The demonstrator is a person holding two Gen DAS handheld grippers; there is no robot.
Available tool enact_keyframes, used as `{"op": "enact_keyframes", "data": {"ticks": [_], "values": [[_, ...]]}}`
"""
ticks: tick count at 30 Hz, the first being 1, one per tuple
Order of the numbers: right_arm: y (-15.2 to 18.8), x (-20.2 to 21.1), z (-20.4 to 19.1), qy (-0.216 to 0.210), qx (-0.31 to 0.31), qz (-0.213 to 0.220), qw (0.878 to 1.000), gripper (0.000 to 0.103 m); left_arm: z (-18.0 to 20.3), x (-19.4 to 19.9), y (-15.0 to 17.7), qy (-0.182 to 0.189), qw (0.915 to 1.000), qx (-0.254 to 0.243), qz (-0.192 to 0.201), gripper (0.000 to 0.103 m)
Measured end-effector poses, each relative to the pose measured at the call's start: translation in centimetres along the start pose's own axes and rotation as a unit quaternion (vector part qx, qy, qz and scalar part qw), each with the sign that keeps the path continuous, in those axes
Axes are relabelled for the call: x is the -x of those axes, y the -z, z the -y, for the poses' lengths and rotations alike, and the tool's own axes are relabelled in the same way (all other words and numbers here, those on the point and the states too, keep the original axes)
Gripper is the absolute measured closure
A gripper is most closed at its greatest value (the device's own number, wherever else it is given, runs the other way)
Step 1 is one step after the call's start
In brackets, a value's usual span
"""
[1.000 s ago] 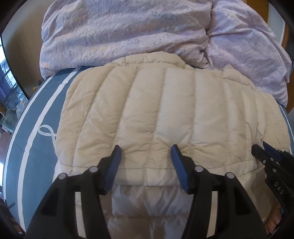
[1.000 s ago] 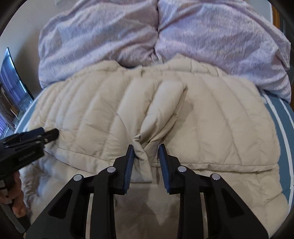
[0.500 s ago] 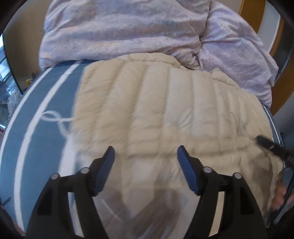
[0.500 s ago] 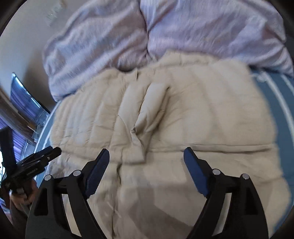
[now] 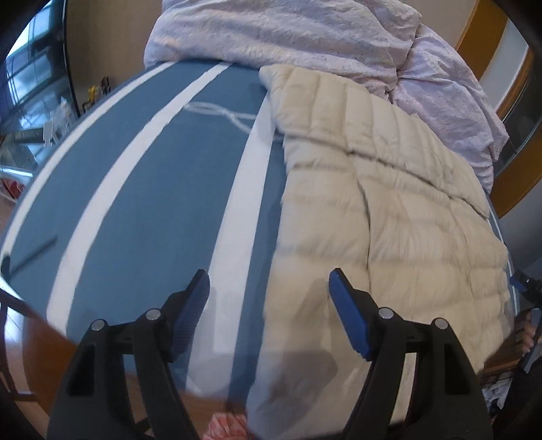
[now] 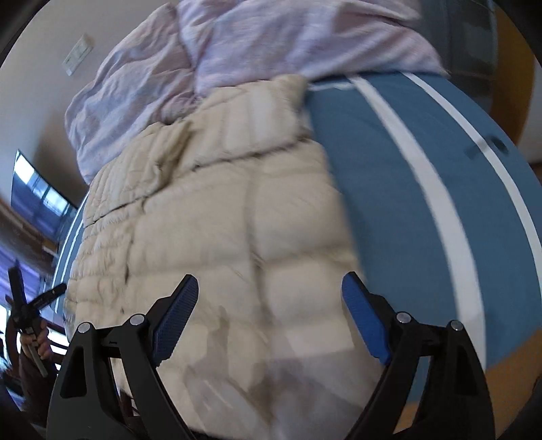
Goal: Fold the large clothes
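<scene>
Cream quilted down jacket (image 5: pixel 382 216) is lying lengthwise toward the bed's (image 5: pixel 142 189) pillow end. Left gripper (image 5: pixel 269 298) is being held wide, empty, over its left edge (right gripper (image 6: pixel 269 304) likewise, just opened, nothing between).

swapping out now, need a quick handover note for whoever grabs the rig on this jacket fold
Left tool: open, empty, over the jacket's left edge.
Right tool: jaws just opened, nothing between them, above the jacket.
Cream puffer jacket: lying flat on the blue striped bedspread, against the lilac duvet.
Done: one fold appears laid.
Left: probably further folds and tidying.
</scene>
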State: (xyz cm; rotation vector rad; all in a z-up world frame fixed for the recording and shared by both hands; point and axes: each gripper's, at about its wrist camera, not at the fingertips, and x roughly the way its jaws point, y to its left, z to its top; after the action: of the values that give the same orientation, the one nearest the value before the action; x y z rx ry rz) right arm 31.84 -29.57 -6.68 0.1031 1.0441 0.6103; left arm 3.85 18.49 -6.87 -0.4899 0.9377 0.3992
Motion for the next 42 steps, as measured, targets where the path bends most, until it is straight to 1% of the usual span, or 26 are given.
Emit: {"op": "enact_keyframes", "data": {"ticks": [3, 4, 6, 8, 10, 12, 15, 16, 17, 19, 21, 22, 24, 25, 26, 29, 30, 31, 32, 33, 35, 36, 42], "values": [[1.8, 1.2, 2.4, -0.001, -0.024, 0.001, 1.0, 0.015, -0.5, 0.1, 1.6, 0.011, 0.9999, 0.005, -0.005, 0.031], [2.2, 1.3, 2.9, -0.007, -0.03, 0.0, 1.0, 0.015, -0.6, 0.3, 2.1, 0.013, 0.9999, 0.003, 0.002, 0.032], [3.1, 1.5, 3.7, -0.019, -0.04, -0.003, 0.999, 0.015, -0.6, 0.7, 2.8, 0.022, 0.9997, 0.003, 0.005, 0.033], [3.7, 1.5, 4.1, -0.024, -0.046, -0.005, 0.999, 0.015, -0.5, 1.0, 3.4, 0.035, 0.9993, 0.005, 0.007, 0.036], [4.2, 1.3, 4.3, -0.036, -0.053, -0.008, 0.998, 0.016, -0.2, 1.1, 3.9, 0.038, 0.9992, 0.003, 0.01, 0.038], [4.5, 1.1, 4.3, -0.052, -0.056, -0.013, 0.997, 0.023, 0.0, 1.3, 4.4, 0.04, 0.9991, 0.001, 0.013, 0.04], [5.0, 0.8, 4.0, -0.066, -0.051, -0.022, 0.996, 0.029, 0.4, 1.6, 5.0, 0.047, 0.9988, 0.002, 0.014, 0.042], [5.1, 0.8, 3.9, -0.069, -0.048, -0.021, 0.996, 0.03, 0.5, 1.6, 5.2, 0.051, 0.9986, 0.002, 0.013, 0.042], [5.3, 0.8, 3.8, -0.074, -0.048, -0.022, 0.996, 0.034, 0.5, 1.7, 5.3, 0.051, 0.9986, 0.002, 0.013, 0.044], [5.5, 0.8, 3.8, -0.081, -0.05, -0.023, 0.995, 0.037, 0.6, 1.8, 5.6, 0.054, 0.9985, 0.003, 0.012, 0.046], [5.7, 0.8, 4.0, -0.089, -0.053, -0.024, 0.994, 0.045, 0.6, 1.9, 5.8, 0.057, 0.9983, 0.004, 0.011, 0.048], [5.8, 0.8, 4.2, -0.094, -0.057, -0.025, 0.994, 0.047, 0.7, 1.9, 5.8, 0.057, 0.9983, 0.005, 0.011, 0.049], [6.0, 0.7, 4.4, -0.1, -0.062, -0.027, 0.993, 0.061, 0.8, 1.9, 6.0, 0.057, 0.9983, 0.005, 0.01, 0.056], [6.2, 0.7, 4.5, -0.101, -0.064, -0.028, 0.992, 0.064, 0.9, 1.9, 6.1, 0.058, 0.9983, 0.006, 0.008, 0.058], [6.3, 0.7, 4.6, -0.101, -0.066, -0.028, 0.992, 0.069, 1.0, 1.9, 6.1, 0.059, 0.9982, 0.006, 0.006, 0.062], [6.3, 0.8, 4.8, -0.107, -0.072, -0.023, 0.991, 0.079, 1.3, 1.9, 6.3, 0.06, 0.9982, 0.003, 0.001, 0.069], [6.3, 1.0, 4.8, -0.11, -0.073, -0.018, 0.991, 0.083, 1.4, 1.9, 6.4, 0.059, 0.9982, 0.002, -0.001, 0.073], [6.2, 1.2, 4.8, -0.11, -0.074, -0.012, 0.991, 0.085, 1.4, 1.9, 6.5, 0.059, 0.9983, 0.002, -0.003, 0.077], [6.1, 1.4, 4.7, -0.111, -0.073, -0.009, 0.991, 0.087, 1.5, 1.8, 6.5, 0.061, 0.9981, 0.003, -0.006, 0.085], [5.9, 1.8, 4.6, -0.11, -0.071, -0.001, 0.991, 0.089, 1.6, 1.8, 6.6, 0.061, 0.9981, 0.004, -0.006, 0.091], [5.5, 2.4, 4.2, -0.107, -0.066, 0.012, 0.992, 0.09, 1.7, 2.2, 6.5, 0.057, 0.9984, 0.002, -0.001, 0.095], [5.2, 2.9, 3.9, -0.105, -0.062, 0.021, 0.992, 0.091, 1.9, 2.4, 6.4, 0.055, 0.9985, 0.001, 0.002, 0.097], [2.9, 4.8, 2.3, -0.082, -0.031, 0.062, 0.994, 0.092, 2.6, 4.3, 4.7, 0.031, 0.9988, -0.012, 0.035, 0.098]]}}
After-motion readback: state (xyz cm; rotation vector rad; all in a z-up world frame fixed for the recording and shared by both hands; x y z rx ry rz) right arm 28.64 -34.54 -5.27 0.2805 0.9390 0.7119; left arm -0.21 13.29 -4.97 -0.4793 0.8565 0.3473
